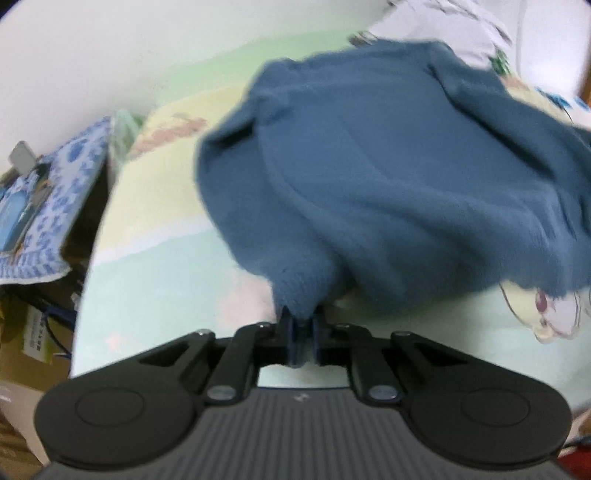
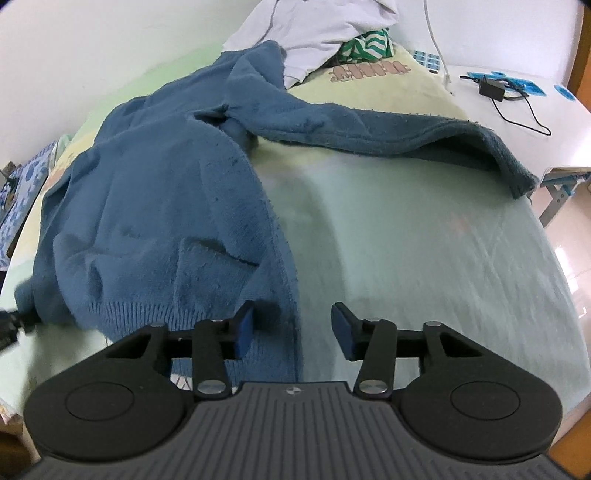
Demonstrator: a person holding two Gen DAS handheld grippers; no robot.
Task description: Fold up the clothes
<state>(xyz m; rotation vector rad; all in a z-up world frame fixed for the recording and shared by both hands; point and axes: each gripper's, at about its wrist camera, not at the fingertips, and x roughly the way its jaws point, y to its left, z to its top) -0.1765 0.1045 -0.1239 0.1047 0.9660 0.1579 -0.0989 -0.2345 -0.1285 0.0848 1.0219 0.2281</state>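
A blue knitted sweater (image 1: 388,177) lies spread on the pale green bed sheet (image 1: 166,288). My left gripper (image 1: 301,314) is shut on a bunched bit of its ribbed hem, and the cloth pulls taut from the jaws. In the right wrist view the sweater (image 2: 155,206) covers the left half of the bed (image 2: 424,240), with one sleeve (image 2: 369,125) stretched out to the right edge. My right gripper (image 2: 293,317) stands open low over the hem's right corner. The sweater's edge runs between its blue pads (image 2: 243,328), which do not press on it.
A white garment (image 2: 314,29) and a green-white patterned cloth (image 2: 365,46) are piled at the bed's far end. A charger with cable (image 2: 491,88) lies on the white surface at right. A blue-patterned covered stand (image 1: 55,206) and cardboard boxes (image 1: 22,350) sit left of the bed.
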